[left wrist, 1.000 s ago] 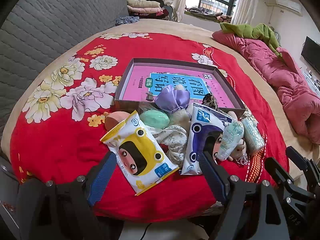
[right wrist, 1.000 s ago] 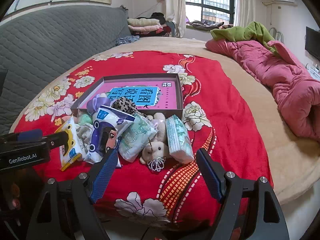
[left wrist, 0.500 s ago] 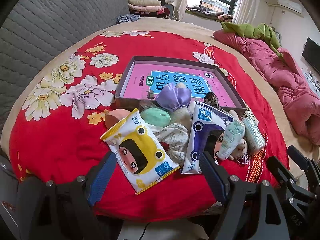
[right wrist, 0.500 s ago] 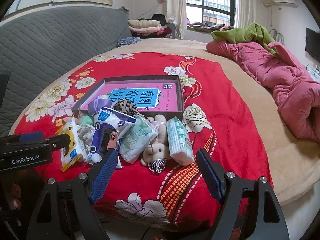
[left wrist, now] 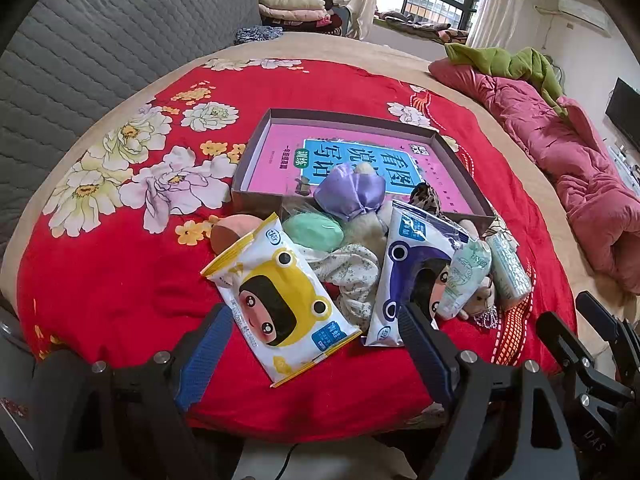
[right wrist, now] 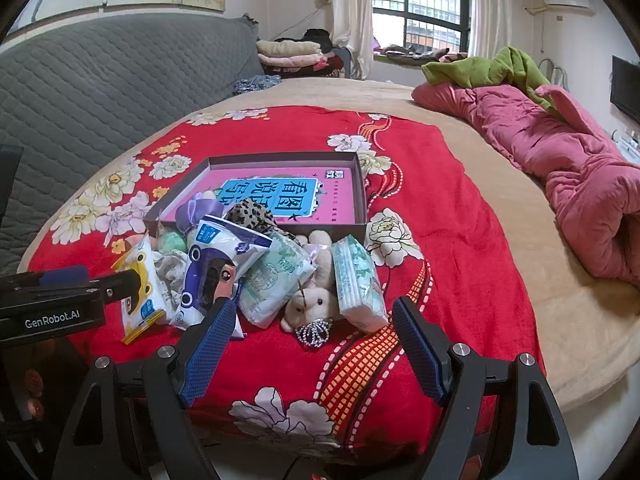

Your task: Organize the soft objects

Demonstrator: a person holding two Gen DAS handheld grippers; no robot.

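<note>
Left wrist view:
- The left gripper [left wrist: 316, 344] hung just off the near edge of the bed [left wrist: 360, 46], jaws spread wide and holding nothing.
- A red floral blanket [left wrist: 120, 280] covered the near part of the bed, and the soft things lay heaped on it near that edge.
- The yellow wipes pack [left wrist: 280, 300] lay flat nearest the gripper, between its fingertips in the picture but apart from them.
- The purple wipes pack [left wrist: 412, 272] leaned beside it on the right, with a crumpled floral cloth [left wrist: 352, 276] between the two.
- A green soft pad [left wrist: 316, 232] and a peach-coloured ball [left wrist: 230, 230] sat behind the yellow pack.
- A lilac satin pouch [left wrist: 350, 196] rested against the near wall of the shallow box [left wrist: 256, 152].
- The box stood open toward the middle of the blanket, a pink sheet with blue lettering on its floor.
- Two pale green tissue packs [left wrist: 508, 268] lay at the right end of the heap.

Right wrist view:
- The right gripper [right wrist: 314, 340] was likewise wide open and empty, off the near edge of the bed.
- A small plush toy [right wrist: 316, 296] lay closest to it, a beaded trinket [right wrist: 314, 332] touching its front.
- The tissue packs flanked the plush; a leopard-print piece [right wrist: 250, 216] lay on the box's near wall.
- A pink quilt [right wrist: 560, 168] lay bunched along the bed's right side.
</note>
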